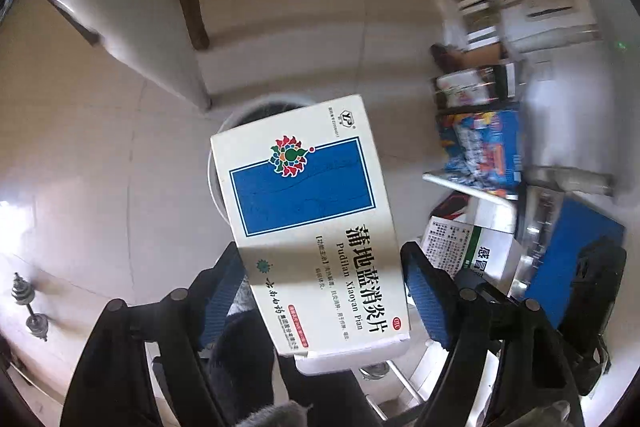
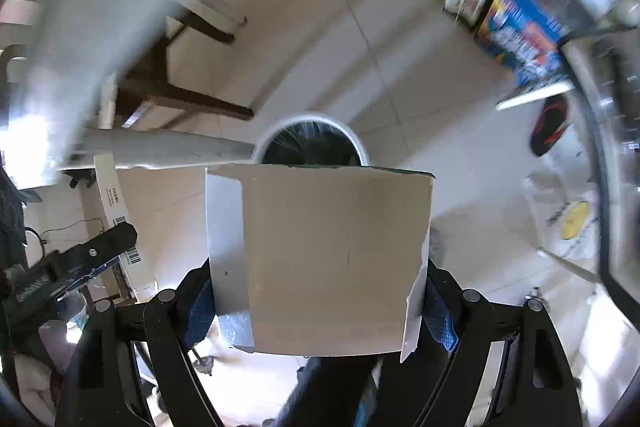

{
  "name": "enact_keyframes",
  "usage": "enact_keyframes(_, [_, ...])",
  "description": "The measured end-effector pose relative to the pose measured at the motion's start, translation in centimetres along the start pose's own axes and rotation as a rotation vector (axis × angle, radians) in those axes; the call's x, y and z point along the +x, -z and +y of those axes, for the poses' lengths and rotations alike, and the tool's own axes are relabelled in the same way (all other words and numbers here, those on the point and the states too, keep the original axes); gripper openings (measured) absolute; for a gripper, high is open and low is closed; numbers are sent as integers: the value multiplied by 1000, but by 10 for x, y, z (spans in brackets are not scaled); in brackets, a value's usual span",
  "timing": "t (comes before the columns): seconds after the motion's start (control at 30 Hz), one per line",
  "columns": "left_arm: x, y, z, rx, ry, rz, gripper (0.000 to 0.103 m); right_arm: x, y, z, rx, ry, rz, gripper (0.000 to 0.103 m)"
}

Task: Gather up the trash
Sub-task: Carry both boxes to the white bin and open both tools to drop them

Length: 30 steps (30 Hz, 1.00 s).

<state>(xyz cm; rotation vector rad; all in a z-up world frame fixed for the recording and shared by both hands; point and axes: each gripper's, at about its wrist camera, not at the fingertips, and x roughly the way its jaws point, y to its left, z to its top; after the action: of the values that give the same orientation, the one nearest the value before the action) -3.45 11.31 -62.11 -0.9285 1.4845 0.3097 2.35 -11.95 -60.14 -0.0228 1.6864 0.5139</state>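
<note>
In the left wrist view my left gripper holds a white and blue medicine box with Chinese print, above the floor. The box juts forward over a white round trash bin with a dark inside. In the right wrist view my right gripper is shut on a flattened brown cardboard box, torn at its right edge. The same bin lies just beyond the cardboard's far edge, partly hidden by it. The other gripper with its box shows at the left.
A tiled floor surrounds the bin. A dark wooden chair stands behind it. At the right is a shelf with colourful boxes and a green-striped medicine box. A white cabinet stands at the left.
</note>
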Motion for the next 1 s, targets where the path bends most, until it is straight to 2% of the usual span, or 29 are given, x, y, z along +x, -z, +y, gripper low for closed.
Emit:
enact_keyframes(0.03, [16, -7, 5, -1, -6, 10, 84, 15, -4, -2, 2, -4, 8, 86])
enact_keyframes(0.1, [50, -20, 16, -6, -28, 16, 101, 72, -17, -12, -4, -20, 25, 86])
enact_keyframes(0.23, [79, -29, 30, 15, -130, 1, 102, 149, -33, -19, -20, -30, 56, 90])
enact_keyframes(0.3, [82, -26, 32, 48, -215, -32, 102, 174, -41, -25, -34, -8, 68, 103])
enact_keyframes(0.33, [79, -24, 38, 69, -235, -57, 102, 183, -42, -26, -42, 13, 66, 103])
enact_keyframes(0.43, [70, -12, 43, 84, -311, -97, 102, 190, -41, -27, -64, 56, 59, 103])
enact_keyframes(0.53, [59, -3, 43, 96, -344, -109, 102, 186, -37, -21, -90, 114, 53, 103])
enact_keyframes(0.6, [52, 2, 43, 94, -351, -107, 102, 180, -33, -16, -120, 182, 45, 103])
enact_keyframes(0.8, [37, 21, 36, 96, -367, -98, 102, 156, -25, -5, -191, 312, 29, 103])
enact_keyframes(1.0, [13, 40, 18, 121, -360, -101, 102, 121, -12, 11, -212, 340, 12, 103])
